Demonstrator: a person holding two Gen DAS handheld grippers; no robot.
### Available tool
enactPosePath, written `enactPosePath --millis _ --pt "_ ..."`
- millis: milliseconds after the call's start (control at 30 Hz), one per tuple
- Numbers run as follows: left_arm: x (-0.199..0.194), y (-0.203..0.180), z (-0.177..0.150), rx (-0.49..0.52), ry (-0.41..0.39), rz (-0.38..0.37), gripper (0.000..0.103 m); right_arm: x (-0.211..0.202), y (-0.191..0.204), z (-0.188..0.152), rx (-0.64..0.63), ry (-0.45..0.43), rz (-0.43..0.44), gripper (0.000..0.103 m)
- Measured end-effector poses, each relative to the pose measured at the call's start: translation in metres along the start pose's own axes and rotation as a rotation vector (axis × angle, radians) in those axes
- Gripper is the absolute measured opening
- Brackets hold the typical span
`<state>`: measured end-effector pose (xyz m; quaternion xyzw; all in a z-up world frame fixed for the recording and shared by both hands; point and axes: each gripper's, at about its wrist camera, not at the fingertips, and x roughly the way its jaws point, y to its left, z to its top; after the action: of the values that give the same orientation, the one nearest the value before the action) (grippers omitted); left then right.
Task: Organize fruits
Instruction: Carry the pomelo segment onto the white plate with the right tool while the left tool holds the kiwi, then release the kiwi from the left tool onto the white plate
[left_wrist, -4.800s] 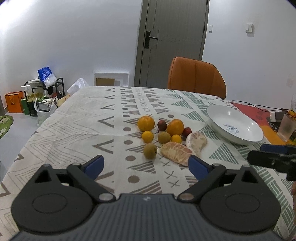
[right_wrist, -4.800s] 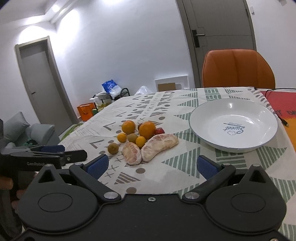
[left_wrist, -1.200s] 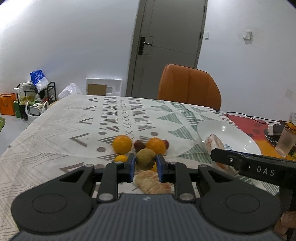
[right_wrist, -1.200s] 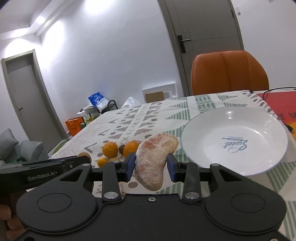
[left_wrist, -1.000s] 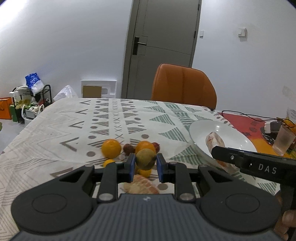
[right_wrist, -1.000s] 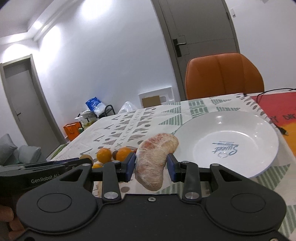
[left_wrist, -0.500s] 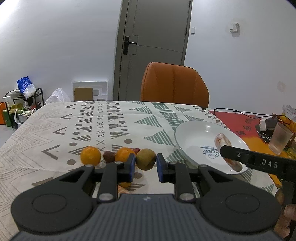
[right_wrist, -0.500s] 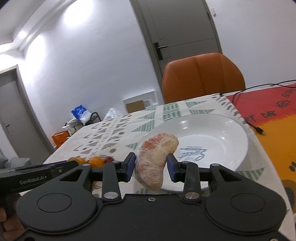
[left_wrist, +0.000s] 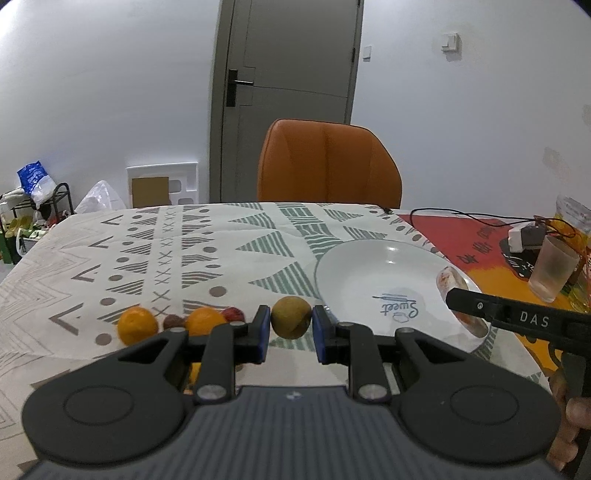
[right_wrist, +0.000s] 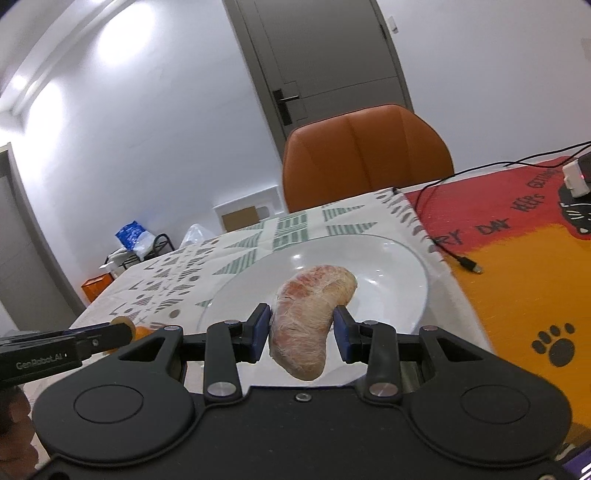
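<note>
- Oranges first, far left of the left wrist view: one orange (left_wrist: 137, 325) sits on the bench (left_wrist: 207, 254), then a small dark fruit (left_wrist: 172, 321), a second orange (left_wrist: 205, 320) and a little red fruit (left_wrist: 233, 314), all in a loose row just behind the left claw's arm.
- Left claw (left_wrist: 291, 329) is clamped on a small round brownish-green fruit (left_wrist: 291, 322), blue pads pressing on both sides. It's held up off the bench, just left of the plate rim.
- White plate (left_wrist: 369, 273) with "Sweet" printed in it lies to the right of that fruit, on the patterned cloth.
- Over the plate's right side, the right claw's black finger pokes in from the edge, with a bit of the peeled citrus segment showing behind it.
- Frosted cup (left_wrist: 552, 268) stands further right on the red and orange mat.
- Right wrist view: the left claw's finger shows at the far left, with a sliver of its fruit at the tip.
- Right claw (right_wrist: 301, 329) is gripping a peeled pomelo-looking segment (right_wrist: 306, 314), pinched around its middle, top end leaning right and the bottom end hanging below the pads.
- That segment is held above the plate (right_wrist: 399, 273), towards the near side of it, not touching as far as I can tell.
- Orange chair (right_wrist: 365, 155) stands behind the bench, and a black cable (right_wrist: 443, 243) runs across the mat on the right.
</note>
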<state>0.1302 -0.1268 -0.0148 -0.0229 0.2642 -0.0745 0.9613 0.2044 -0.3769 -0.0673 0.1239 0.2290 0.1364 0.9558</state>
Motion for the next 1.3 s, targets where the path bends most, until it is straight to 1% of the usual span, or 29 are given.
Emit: enactPosePath --millis 467,533,567,800,900,1000,1100,1133,1167,1200,1300 --pt "0.023 -0.028 0.007 0.037 0.015 -0.029 0.023 0.008 -0.023 0.009 -0.008 -0.025 -0.066 0.036" --pt "0.026 -0.032 0.007 0.041 0.018 -0.033 0.023 0.007 -0.026 0.009 -0.001 -0.039 -0.078 0.038" --pt "0.027 -0.033 0.007 0.042 0.019 -0.034 0.023 0.006 -0.028 0.010 0.004 -0.051 -0.082 0.040" --pt "0.034 -0.041 0.008 0.051 0.026 -0.049 0.023 -0.006 -0.032 0.008 0.022 -0.068 -0.066 0.040" --pt "0.034 -0.044 0.008 0.058 0.031 -0.058 0.023 -0.007 -0.033 0.005 0.043 -0.056 -0.051 0.040" --pt "0.032 -0.045 0.008 0.068 0.022 -0.040 0.026 -0.005 -0.029 0.000 0.042 -0.041 -0.034 0.041" --pt "0.030 -0.038 0.008 0.052 0.025 -0.039 0.027 -0.003 -0.024 -0.002 0.039 -0.028 -0.020 0.041" --pt "0.028 -0.035 0.008 0.046 0.024 -0.034 0.027 -0.003 -0.023 -0.002 0.038 -0.026 -0.017 0.045" --pt "0.027 -0.033 0.008 0.042 0.023 -0.028 0.027 -0.002 -0.021 -0.003 0.037 -0.022 -0.014 0.051" --pt "0.025 -0.029 0.008 0.036 0.021 -0.023 0.027 -0.002 -0.020 -0.003 0.038 -0.022 -0.013 0.053" --pt "0.020 -0.018 0.009 0.016 0.023 -0.009 0.028 -0.001 -0.016 -0.005 0.034 -0.021 -0.007 0.054"
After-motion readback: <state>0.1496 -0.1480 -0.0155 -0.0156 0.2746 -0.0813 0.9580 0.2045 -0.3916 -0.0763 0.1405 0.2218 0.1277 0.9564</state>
